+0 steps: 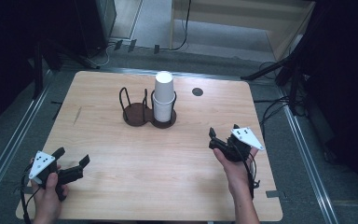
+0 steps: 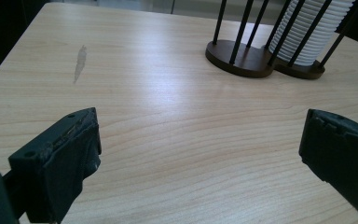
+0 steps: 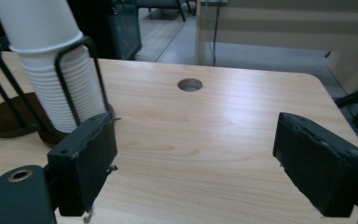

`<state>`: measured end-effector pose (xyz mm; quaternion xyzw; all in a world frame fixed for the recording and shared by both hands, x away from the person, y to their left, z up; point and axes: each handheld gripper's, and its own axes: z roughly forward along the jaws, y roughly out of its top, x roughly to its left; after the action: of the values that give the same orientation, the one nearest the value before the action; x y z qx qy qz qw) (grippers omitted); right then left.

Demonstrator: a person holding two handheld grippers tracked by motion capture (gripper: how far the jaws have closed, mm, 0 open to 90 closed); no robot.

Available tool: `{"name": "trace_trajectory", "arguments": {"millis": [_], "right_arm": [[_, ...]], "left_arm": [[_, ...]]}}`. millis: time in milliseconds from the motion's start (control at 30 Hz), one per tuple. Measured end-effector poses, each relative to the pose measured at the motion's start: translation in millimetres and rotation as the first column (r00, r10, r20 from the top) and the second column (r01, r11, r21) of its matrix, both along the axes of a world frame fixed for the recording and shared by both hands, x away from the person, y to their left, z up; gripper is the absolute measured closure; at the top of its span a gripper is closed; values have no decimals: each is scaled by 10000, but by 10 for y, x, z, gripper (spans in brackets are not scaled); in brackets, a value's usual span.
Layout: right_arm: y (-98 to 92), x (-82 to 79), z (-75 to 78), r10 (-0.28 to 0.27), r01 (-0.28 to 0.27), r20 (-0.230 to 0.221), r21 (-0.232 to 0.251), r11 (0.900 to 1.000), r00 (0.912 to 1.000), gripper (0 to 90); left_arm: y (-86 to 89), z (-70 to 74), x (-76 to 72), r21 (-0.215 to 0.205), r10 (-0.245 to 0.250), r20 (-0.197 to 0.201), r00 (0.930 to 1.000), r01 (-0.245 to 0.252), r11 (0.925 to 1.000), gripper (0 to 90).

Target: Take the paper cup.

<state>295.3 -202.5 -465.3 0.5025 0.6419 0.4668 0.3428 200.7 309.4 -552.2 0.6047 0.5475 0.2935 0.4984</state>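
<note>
A dark two-ring cup holder point(image 1: 137, 114) stands at the middle back of the wooden table point(image 1: 144, 163). Its right ring holds a tall stack of white paper cups point(image 1: 164, 95); its left ring is empty. My left gripper point(image 1: 73, 156) is open near the front left corner, aimed toward the holder. In the left gripper view its jaws point(image 2: 200, 126) stand wide apart over bare wood, with the holder point(image 2: 237, 58) and cups point(image 2: 307, 32) far ahead. My right gripper point(image 1: 223, 130) is open at the right side. Its view shows the cups point(image 3: 56, 70) ahead at the left and nothing between the jaws point(image 3: 193, 130).
A round cable hole point(image 1: 197, 91) lies in the table behind and to the right of the cups. A pale scuff point(image 1: 77, 115) marks the wood at the left. Metal rails and cables run along the floor on both sides of the table.
</note>
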Motion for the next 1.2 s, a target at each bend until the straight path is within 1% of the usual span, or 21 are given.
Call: {"name": "trace_trajectory", "arguments": {"millis": [100,333,500,533,567,700,733,767,967,1200], "right_arm": [[108,50,20,131,-131,-30,-138,9998,9999,134],[288,179,98,176,-176,-108,28,9998,9998,133],[422,272,168,350,-349,-110,97,9993,9993,133],[422,272,168,350,-349,-110,97,9993,9993,133],[486,312,194,446,-445,-86,159,9989,9990,133],[604,368,232,657,-656,-66,159,9977,9978,133],[604,368,232,657,-656,-66,159,9977,9978,133],[673,398,250,790,-790,-39,149,9968,9969,133],[832,482,266,964,-961,-110,263,9950,9953,130],[1029,566,292,1150,-1148,-122,194,9932,9933,123]], "left_arm": [[6,-1,-2,-68,-19,-40,10000,19,10000,0],[-2,-1,7,-55,-78,-50,10000,77,10000,0],[2,-1,12,-71,-111,-86,9999,111,9999,0],[2,-1,12,-71,-111,-86,9999,111,9999,0],[3,0,13,-65,-118,-94,9999,117,9999,0],[6,-1,12,-100,-120,-72,9999,119,9999,0],[6,-1,12,-100,-120,-72,9999,119,9999,0],[9,-1,11,-122,-122,-76,9999,121,9999,0],[12,-2,12,-149,-154,-74,9999,153,9998,0],[13,-2,16,-166,-178,-99,9998,177,9997,0]]}}
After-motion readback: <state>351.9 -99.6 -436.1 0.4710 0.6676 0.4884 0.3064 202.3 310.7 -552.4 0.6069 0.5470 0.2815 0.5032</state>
